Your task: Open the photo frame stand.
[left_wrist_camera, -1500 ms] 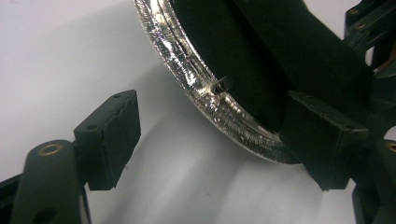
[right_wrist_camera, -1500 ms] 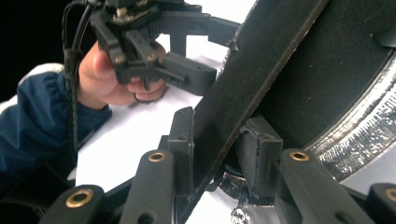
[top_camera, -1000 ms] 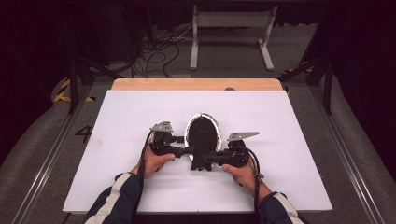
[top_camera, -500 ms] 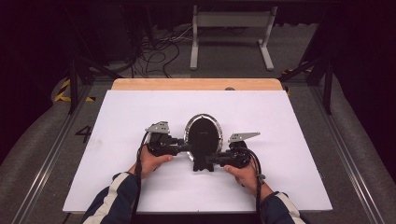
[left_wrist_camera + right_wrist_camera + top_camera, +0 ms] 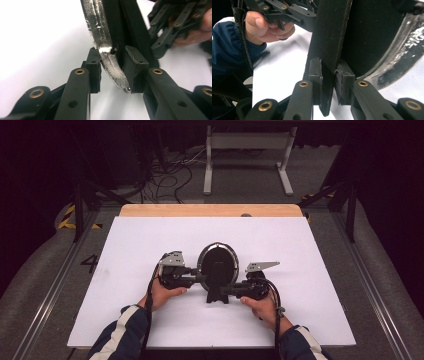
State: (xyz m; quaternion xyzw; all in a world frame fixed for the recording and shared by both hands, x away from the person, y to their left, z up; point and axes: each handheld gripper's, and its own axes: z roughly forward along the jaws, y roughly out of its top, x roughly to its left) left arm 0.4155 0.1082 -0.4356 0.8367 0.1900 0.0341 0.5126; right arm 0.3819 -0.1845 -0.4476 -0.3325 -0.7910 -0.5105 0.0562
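An oval picture frame [image 5: 217, 264] with a silver rim and black back lies on the white table sheet [image 5: 130, 245]; its black stand leg [image 5: 218, 292] points toward the person. My left gripper [image 5: 199, 278] comes in from the left, and its jaws have just been closing on the rim. In the left gripper view the left gripper [image 5: 112, 67] has the silver rim [image 5: 100, 37] pinched between its pads. My right gripper [image 5: 226, 293] comes in from the right. In the right gripper view the right gripper [image 5: 327, 82] is shut on the black stand leg [image 5: 329, 45].
The white sheet covers a wooden table whose far edge [image 5: 210, 210] is bare. Beyond it are cables [image 5: 165, 175] and a metal stand [image 5: 247, 155] on the dark floor. Metal rails [image 5: 370, 285] run along both sides. Bare sheet surrounds the frame.
The left gripper's jaws have closed onto the frame's rim. Both hands and the frame have hardly shifted.
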